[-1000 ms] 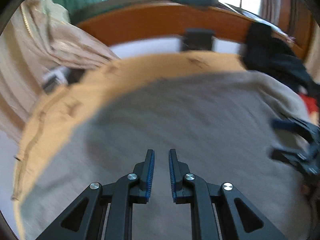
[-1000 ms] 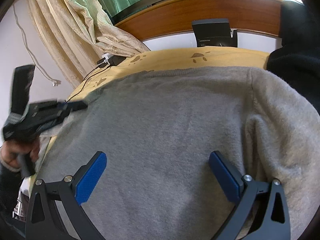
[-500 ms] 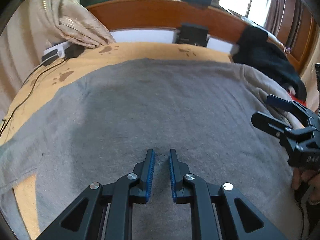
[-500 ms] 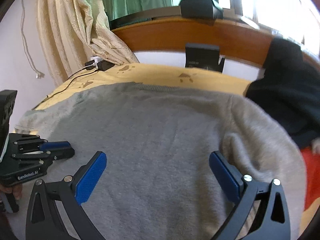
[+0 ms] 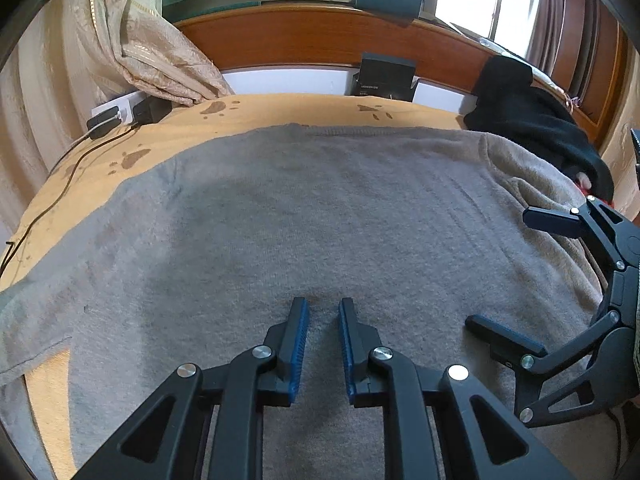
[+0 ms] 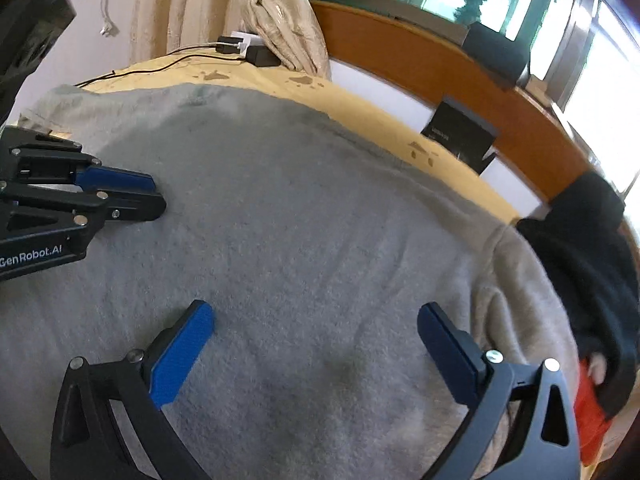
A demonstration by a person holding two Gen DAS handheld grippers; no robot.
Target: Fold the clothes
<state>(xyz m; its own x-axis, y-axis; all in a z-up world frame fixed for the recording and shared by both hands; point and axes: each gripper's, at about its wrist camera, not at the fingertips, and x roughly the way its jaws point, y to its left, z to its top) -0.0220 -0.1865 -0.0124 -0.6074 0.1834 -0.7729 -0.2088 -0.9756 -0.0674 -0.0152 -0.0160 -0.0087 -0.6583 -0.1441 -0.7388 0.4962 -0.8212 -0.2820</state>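
A grey sweater point(image 5: 320, 200) lies spread flat over a yellow bedsheet point(image 5: 280, 116), its right sleeve bunched at the right side. My left gripper point(image 5: 323, 304) hovers low over the sweater's near middle, all but shut, with only a narrow slit between its blue pads and nothing in it. The right wrist view shows the left gripper point(image 6: 156, 196) at the left, over the sweater point(image 6: 300, 220). My right gripper point(image 6: 314, 310) stands wide open above the cloth, empty. In the left wrist view the right gripper point(image 5: 500, 268) is turned on its side at the right.
A black garment point(image 5: 536, 128) is heaped at the bed's far right, with something red point(image 6: 592, 412) beneath it. A wooden headboard point(image 5: 320, 36) and a black box point(image 5: 386, 76) close off the far side. Chargers with cables point(image 5: 120, 116) and a curtain point(image 5: 132, 40) sit at the far left.
My right gripper has rolled and moved in closer beside the left one, still open. The left gripper moved forward over the sweater, then settled; its narrow gap looks the same.
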